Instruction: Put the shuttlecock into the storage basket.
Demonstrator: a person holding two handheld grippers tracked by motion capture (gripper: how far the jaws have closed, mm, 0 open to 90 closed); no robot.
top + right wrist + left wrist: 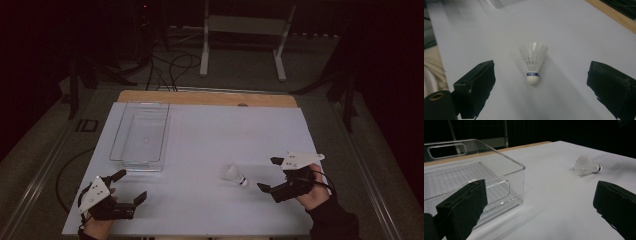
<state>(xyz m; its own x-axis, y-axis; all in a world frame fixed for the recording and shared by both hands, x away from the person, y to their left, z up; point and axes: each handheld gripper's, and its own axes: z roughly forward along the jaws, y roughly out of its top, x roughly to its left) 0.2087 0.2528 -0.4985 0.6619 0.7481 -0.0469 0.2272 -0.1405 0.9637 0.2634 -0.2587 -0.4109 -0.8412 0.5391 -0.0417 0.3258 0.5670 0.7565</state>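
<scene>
White-feathered, the shuttlecock [235,175] lay loose on the table [200,210], right of the clear bin [141,134], which looked empty. Right gripper [266,174] was spread just beside it; left gripper [132,185] gaped, nearer. Apparently nothing was grasped yet.

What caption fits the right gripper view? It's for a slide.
Open right hand-held gripper lined up on a white shuttlecock lying on the white table.
</scene>
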